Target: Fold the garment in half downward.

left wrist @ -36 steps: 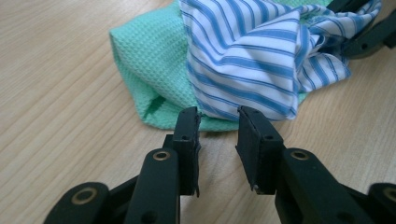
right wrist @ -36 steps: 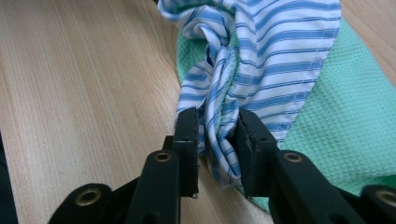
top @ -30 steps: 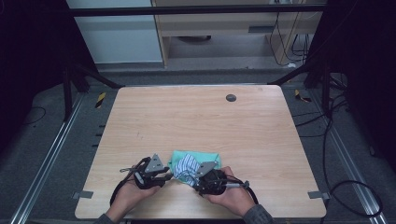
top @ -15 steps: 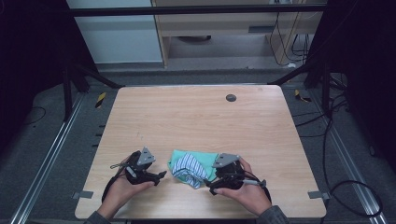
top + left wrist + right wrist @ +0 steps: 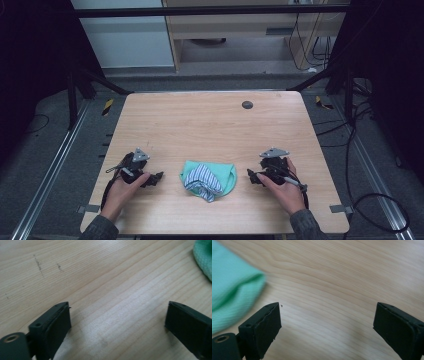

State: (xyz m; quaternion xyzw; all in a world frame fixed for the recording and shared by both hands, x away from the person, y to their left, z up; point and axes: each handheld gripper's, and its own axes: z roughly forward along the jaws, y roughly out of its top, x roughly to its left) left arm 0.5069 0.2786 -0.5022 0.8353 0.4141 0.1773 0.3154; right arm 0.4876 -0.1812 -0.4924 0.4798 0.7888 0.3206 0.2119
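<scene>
High view: a green cloth (image 5: 226,175) with a striped cloth (image 5: 202,181) bunched on it lies near the wooden table (image 5: 210,125)'s front edge — left gripper (image 5: 156,177) at its 9 o'clock, right gripper (image 5: 250,176) at 3, both apart from it.

Left gripper view: jaws wide apart over bare wood — green cloth at 2 o'clock.

Right gripper view: jaws spread, green cloth at 9 o'clock.

Bare wooden table (image 5: 210,125) stretching open ahead and between the sides, save a small dark disc (image 5: 247,105) near the far edge. Near edge blocked midway by a bundled green and striped cloth (image 5: 207,178).
</scene>
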